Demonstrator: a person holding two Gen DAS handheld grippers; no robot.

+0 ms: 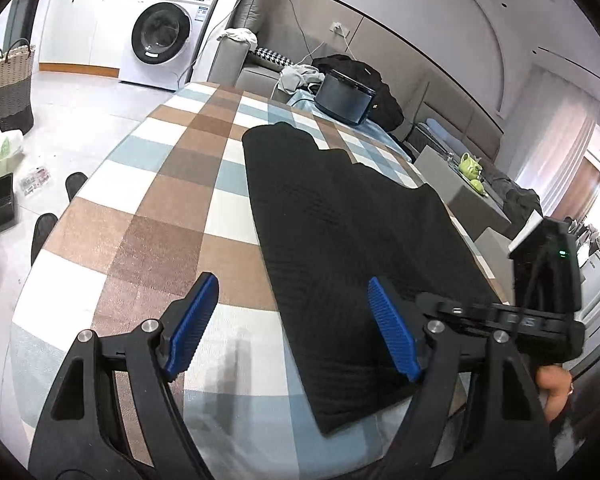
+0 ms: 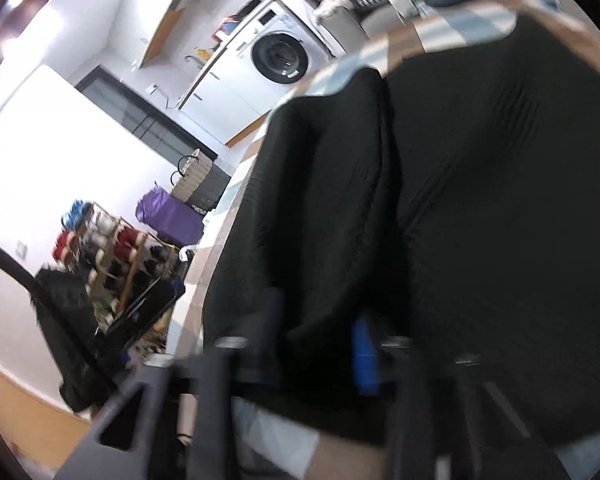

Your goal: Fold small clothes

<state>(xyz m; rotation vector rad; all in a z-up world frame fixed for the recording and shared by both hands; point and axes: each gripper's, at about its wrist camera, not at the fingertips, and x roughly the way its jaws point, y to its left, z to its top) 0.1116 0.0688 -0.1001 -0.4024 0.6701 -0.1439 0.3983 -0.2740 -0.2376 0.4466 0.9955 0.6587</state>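
A black ribbed garment (image 1: 340, 216) lies lengthwise on the checked tablecloth (image 1: 172, 200), folded into a long strip. My left gripper (image 1: 292, 332) hovers over its near end, open, with the blue pads wide apart and nothing between them; the right-hand pad (image 1: 392, 332) is above the cloth. In the right wrist view, which is blurred, the same black garment (image 2: 480, 180) fills the frame. My right gripper (image 2: 318, 340) is closed on a bunched fold at the garment's near edge. Its body (image 1: 548, 268) also shows at the garment's right side in the left wrist view, with a hand (image 1: 556, 384) below it.
A black box (image 1: 344, 98) and piled clothes sit on a sofa past the table's far end. A washing machine (image 1: 164, 36) and a woven basket (image 1: 6, 80) stand at the back left. Dark chair backs (image 1: 44, 232) line the table's left edge. A green teapot (image 1: 470, 166) stands at right.
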